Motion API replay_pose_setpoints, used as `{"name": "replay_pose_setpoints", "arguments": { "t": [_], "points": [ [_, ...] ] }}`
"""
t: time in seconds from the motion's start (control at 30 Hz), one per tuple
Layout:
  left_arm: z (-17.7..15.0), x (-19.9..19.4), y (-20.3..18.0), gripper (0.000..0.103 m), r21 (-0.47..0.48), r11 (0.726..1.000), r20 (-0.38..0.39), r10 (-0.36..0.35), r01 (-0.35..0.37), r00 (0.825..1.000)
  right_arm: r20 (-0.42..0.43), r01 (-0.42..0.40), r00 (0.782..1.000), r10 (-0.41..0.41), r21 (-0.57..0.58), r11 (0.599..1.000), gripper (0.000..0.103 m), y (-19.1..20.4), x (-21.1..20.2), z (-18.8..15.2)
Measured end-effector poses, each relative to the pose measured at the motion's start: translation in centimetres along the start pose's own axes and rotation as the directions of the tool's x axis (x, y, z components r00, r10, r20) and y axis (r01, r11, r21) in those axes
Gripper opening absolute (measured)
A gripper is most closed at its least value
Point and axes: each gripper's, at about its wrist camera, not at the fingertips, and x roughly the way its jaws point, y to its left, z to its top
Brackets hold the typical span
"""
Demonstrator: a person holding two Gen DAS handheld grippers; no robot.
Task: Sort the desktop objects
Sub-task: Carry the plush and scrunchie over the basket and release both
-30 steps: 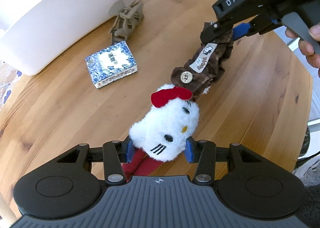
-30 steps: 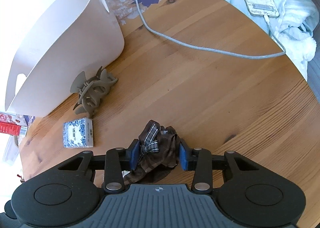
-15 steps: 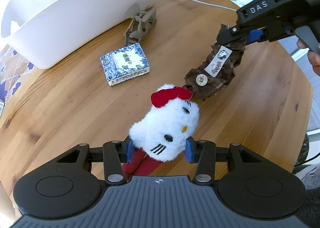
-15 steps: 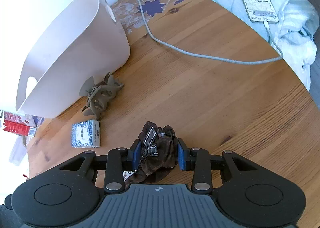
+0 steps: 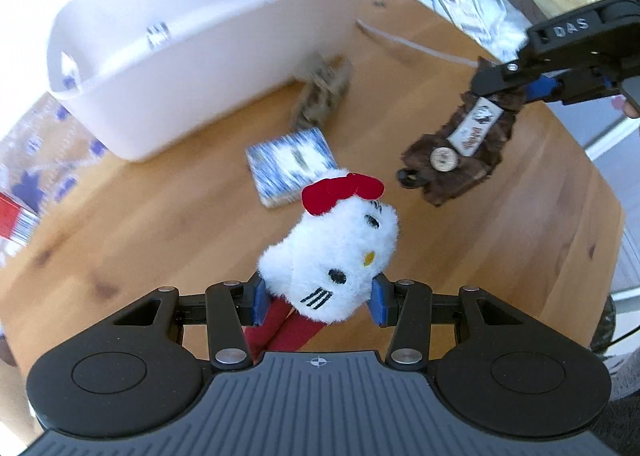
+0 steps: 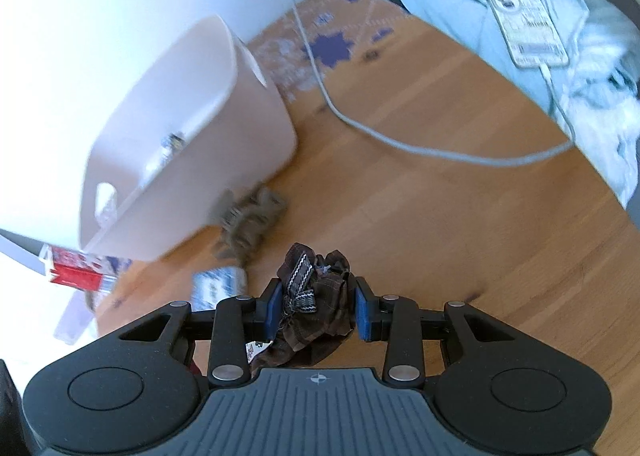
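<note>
Currently both grippers carry loads above the wooden bench (image 5: 132,240). Left gripper (image 5: 318,298): jaws clamped on white plush cat (image 5: 332,256) w/ red bow. Right gripper (image 6: 316,306): jaws clamped on brown plaid scrunchie (image 6: 320,296). On bench: blue-patterned box (image 5: 290,164), grey hair claw (image 5: 322,94) touching white basket (image 5: 208,52), grey cable (image 6: 400,144). Phone (image 6: 526,22) lies on pale blue cloth (image 6: 460,4) at far edge.

Table (image 6: 460,224): smooth varnished wood, visible grain. Basket (image 5: 208,44): white matt plastic. Plush toy (image 5: 332,252): fluffy white pile, red felt bow. Scrunchie (image 5: 460,152): brown checked cloth, crumpled.
</note>
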Motion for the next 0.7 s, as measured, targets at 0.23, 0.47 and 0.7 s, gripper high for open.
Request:
{"name": "replay_pose_setpoints", "arguments": {
  "t": [0.23,0.47,0.7],
  "points": [
    [3.0,-3.5,2.7,0.048,-0.007,0.999,0.083,0.054,-0.054,0.995,0.045,-0.087,0.995,0.087,-0.008,0.996,0.034,2.2,-3.1,3.4],
    [5.9,-6.5,4.9,0.048,-0.063,0.996,0.15,0.079,-0.07,0.985,0.069,-0.173,0.983,0.17,0.034,0.984,0.034,4.4,-4.3,6.8],
    [9.1,-7.7,6.3,0.048,-0.057,0.993,0.192,0.116,-0.107,0.974,0.088,-0.231,0.97,0.225,0.072,0.97,0.034,6.3,-3.6,10.0]
  ]
}}
